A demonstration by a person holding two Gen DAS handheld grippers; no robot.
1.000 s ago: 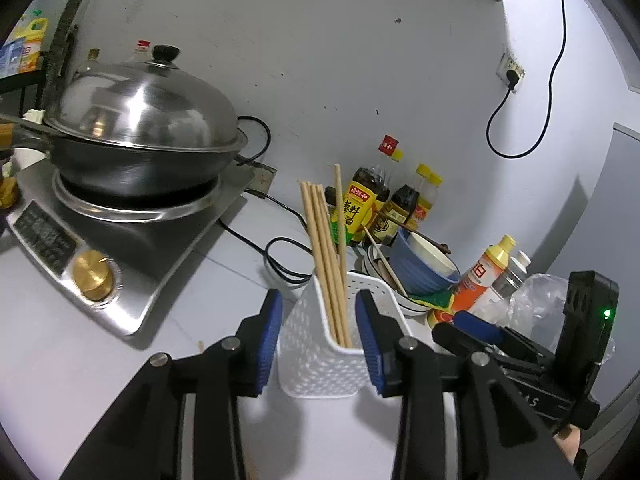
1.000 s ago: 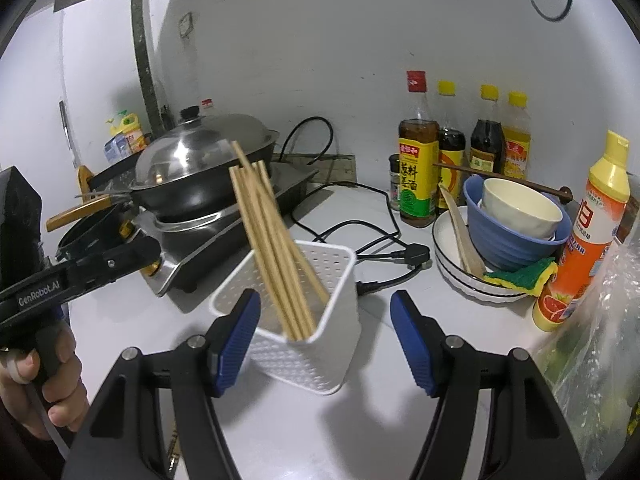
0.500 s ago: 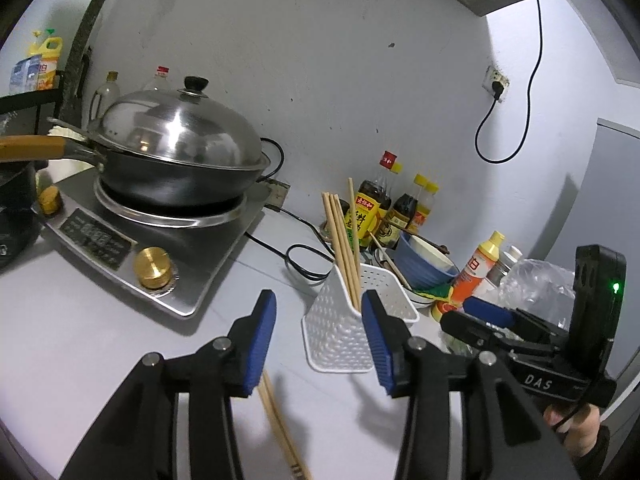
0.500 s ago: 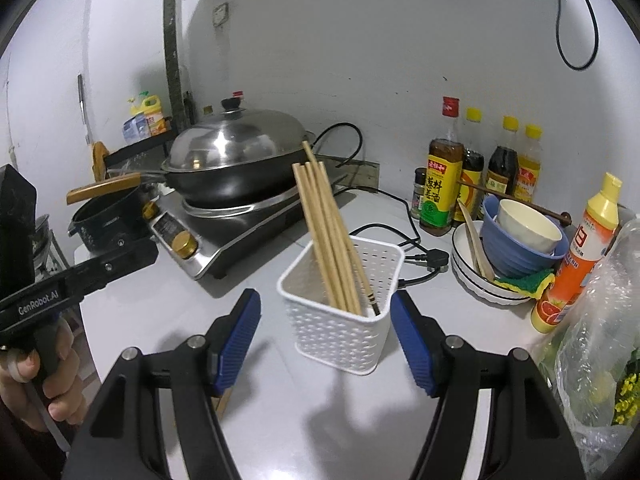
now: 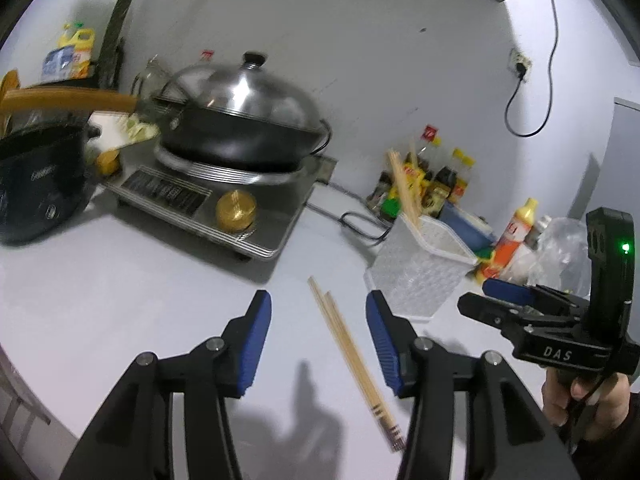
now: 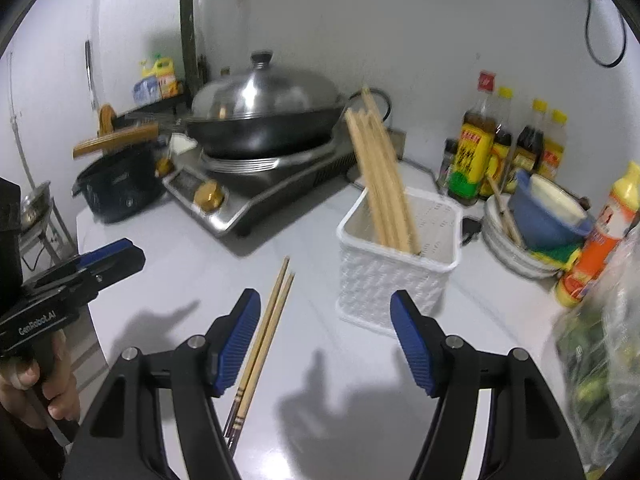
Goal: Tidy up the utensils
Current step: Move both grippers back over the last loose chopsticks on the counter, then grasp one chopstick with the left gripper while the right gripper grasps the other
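A white perforated utensil basket point(image 6: 394, 268) stands on the white counter and holds several wooden chopsticks point(image 6: 380, 184) leaning left. It also shows in the left wrist view point(image 5: 420, 272). Two loose chopsticks point(image 5: 352, 356) lie flat on the counter in front of the basket; they also show in the right wrist view point(image 6: 264, 332). My left gripper point(image 5: 318, 340) is open and empty, hovering above the loose pair. My right gripper point(image 6: 324, 340) is open and empty, in front of the basket, with the loose pair by its left finger.
An induction cooker with a lidded wok point(image 5: 244, 120) sits at the back left, a black pot point(image 5: 36, 184) beside it. Sauce bottles point(image 6: 476, 152), stacked bowls point(image 6: 536, 216), an orange bottle point(image 6: 600, 240) and a plastic bag point(image 6: 596, 352) crowd the right. Cables lie behind the basket.
Both grippers have pulled back from the basket and away from the counter. The basket now looks smaller and the two loose chopsticks have come into full view.
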